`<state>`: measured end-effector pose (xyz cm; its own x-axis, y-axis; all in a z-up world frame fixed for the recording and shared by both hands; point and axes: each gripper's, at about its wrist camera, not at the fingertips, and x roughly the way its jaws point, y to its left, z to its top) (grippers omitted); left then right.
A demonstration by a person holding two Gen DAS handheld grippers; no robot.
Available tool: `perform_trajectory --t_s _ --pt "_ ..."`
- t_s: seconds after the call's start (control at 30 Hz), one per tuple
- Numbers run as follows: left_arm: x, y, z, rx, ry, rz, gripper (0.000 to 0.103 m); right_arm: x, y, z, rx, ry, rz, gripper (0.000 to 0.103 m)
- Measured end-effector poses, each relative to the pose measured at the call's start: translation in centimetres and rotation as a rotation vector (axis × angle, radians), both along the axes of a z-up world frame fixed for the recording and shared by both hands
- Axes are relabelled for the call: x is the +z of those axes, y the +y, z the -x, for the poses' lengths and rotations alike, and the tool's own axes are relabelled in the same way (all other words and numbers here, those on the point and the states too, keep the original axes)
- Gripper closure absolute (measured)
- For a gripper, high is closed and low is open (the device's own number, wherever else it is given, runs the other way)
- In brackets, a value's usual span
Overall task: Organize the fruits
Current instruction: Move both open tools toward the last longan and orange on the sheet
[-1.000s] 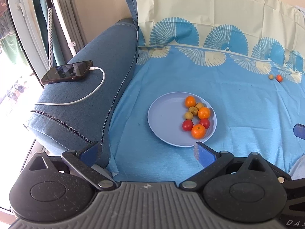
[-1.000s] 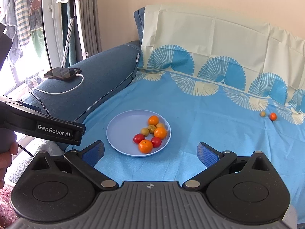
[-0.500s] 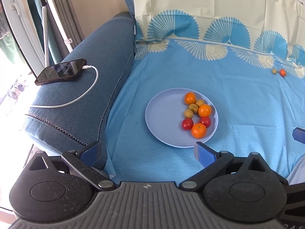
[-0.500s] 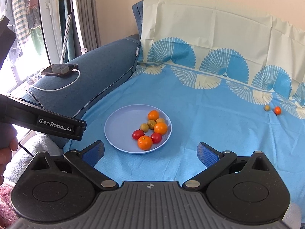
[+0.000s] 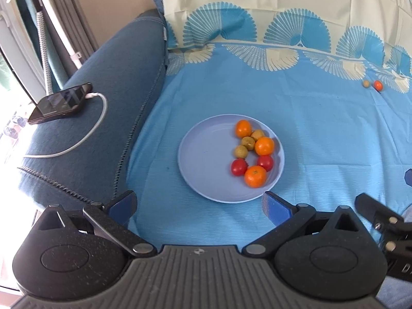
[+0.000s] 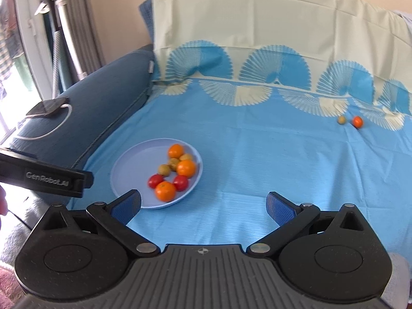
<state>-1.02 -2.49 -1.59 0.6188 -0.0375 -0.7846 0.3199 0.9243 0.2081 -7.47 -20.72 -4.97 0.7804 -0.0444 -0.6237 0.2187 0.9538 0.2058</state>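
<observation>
A pale blue plate sits on the blue sheet and holds several fruits: oranges, red tomatoes and small yellow-brown fruits. A small yellow-brown fruit and a small orange-red fruit lie loose far right on the sheet. My left gripper is open and empty, just in front of the plate. My right gripper is open and empty, right of the plate.
A dark blue sofa arm on the left carries a phone with a white cable. A cream and blue patterned backrest rises behind. A window and curtain rods stand at the far left.
Both grippers have moved forward over the sheet; the plate looks closer. The right gripper has shifted right, so the plate sits further left in its view. Both stay open.
</observation>
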Motion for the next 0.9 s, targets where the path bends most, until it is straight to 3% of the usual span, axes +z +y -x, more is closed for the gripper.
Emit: perform_trajectory --t_s 0.27,0.4,0.57,0.77,0.9 --pt "-0.2 -6.3 -2.0 -0.094 -0.008 -0.030 0.000 -1.3 -6.2 0.8 -0.170 0.008 0.024 0.001" --pt "-0.2 -12.3 -3.6 -0.185 -0.042 -0.046 0.000 -2.1 -11.6 1.4 -0.298 0.011 0.023 0.001" --pt "-1.3 -22.1 -6.8 -0.317 -0.020 -0.033 0.000 -3.5 -19.2 0.8 -0.436 -0.004 0.067 0.001" --pt "-6.4 -36.3 -12.3 -0.462 0.050 -0.017 0.000 -7.3 -29.7 -3.2 -0.523 0.000 0.153 0.001" --pt "-11.1 -44.9 -16.9 -0.505 0.102 -0.001 0.000 -12.7 -37.0 -7.8 -0.460 0.035 0.203 0.001"
